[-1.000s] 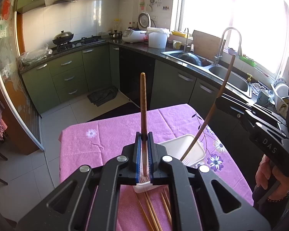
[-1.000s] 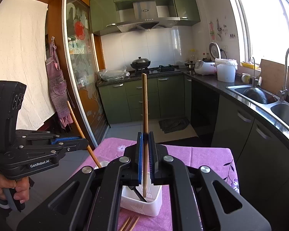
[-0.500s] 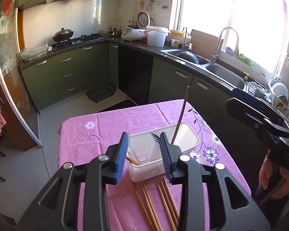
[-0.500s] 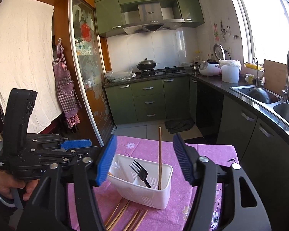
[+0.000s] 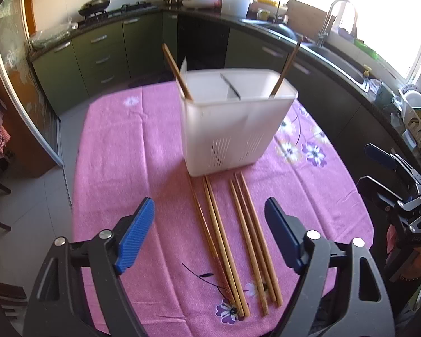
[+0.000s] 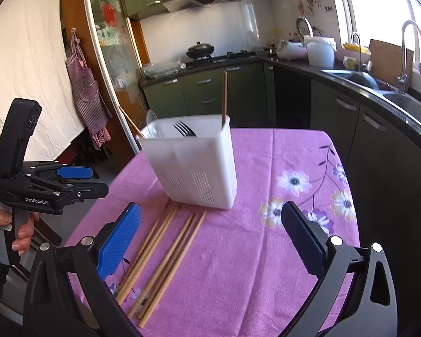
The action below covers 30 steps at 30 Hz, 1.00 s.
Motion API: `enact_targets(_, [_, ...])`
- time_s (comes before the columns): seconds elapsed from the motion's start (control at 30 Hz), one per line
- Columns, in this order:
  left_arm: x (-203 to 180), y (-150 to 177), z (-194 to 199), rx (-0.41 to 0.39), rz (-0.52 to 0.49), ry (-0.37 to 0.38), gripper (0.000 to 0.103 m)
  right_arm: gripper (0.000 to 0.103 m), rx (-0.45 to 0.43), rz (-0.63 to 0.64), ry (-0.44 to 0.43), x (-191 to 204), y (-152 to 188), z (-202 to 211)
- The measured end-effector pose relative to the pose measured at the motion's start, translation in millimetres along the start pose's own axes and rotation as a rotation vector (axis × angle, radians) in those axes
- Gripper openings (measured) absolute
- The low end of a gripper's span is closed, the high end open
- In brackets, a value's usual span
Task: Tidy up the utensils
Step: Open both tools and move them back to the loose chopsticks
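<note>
Both grippers have let go of the chopsticks they clamped a second ago and have dropped toward the desk [image 5: 112, 146]. On the left gripper [image 5: 210, 236] the jaws are still opening, roughly two-thirds apart, with nothing pressed between them; the loose chopsticks [image 5: 233, 241] lie on the pink cloth below, in the lower centre of the left wrist view. On the right gripper [image 6: 210, 241] the jaws are opening to nearly their widest and hold nothing. The white utensil holder [image 5: 233, 129] stands in the upper centre of both views, just behind the loose chopsticks, with one chopstick [image 5: 176, 70] leaning out at its left end and another [image 5: 286, 67] at its right. A black fork [image 6: 183, 128] shows inside it from the right wrist view. "GenRobot.AI" can be read on the left gripper's body at middle left there, above a hand [image 6: 2, 233] cut off by the frame edge. The holder is motion-blurred in the left wrist view, and how many loose chopsticks there are is hard to tell.
</note>
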<state>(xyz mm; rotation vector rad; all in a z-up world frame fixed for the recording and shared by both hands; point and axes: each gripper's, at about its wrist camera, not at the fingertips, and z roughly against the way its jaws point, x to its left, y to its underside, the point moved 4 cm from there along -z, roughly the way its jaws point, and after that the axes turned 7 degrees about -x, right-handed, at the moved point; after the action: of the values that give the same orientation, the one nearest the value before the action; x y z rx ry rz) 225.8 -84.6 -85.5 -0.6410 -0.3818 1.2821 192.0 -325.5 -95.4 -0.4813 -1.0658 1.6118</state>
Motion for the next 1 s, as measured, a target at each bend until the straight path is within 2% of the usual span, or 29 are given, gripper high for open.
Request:
enact_targets(0.03, [0,7,-10,0.037,0.006,0.004,0.052,0.098,0.017,-0.009,0.009,-4,8,-3])
enact_targets(0.07, [1,14,-20,0.071,0.017,0.009,0.041,0.098,0.029,-0.016,0.019,-9,15,-8])
enact_targets(0.13, [4,22,-39,0.12,0.042,0.005,0.029,0.098,0.046,-0.029,0.034,-17,24,-11])
enact_targets(0.17, [6,24,-47,0.137,0.049,-0.006,0.024,0.093,0.05,-0.031,0.036,-19,28,-12])
enact_targets(0.3, [9,31,-71,0.183,0.076,-0.022,0.022,0.077,0.056,-0.028,0.066,-27,30,-14])
enact_targets(0.4, [7,31,-86,0.218,0.085,-0.028,0.022,0.077,0.058,-0.033,0.062,-30,30,-14])
enact_targets(0.63, [10,31,-117,0.293,0.1,-0.079,0.011,0.076,0.076,-0.042,0.044,-32,37,-19])
enact_targets(1.0, [12,28,-133,0.328,0.096,-0.103,0.008,0.076,0.093,-0.042,0.038,-32,43,-24])
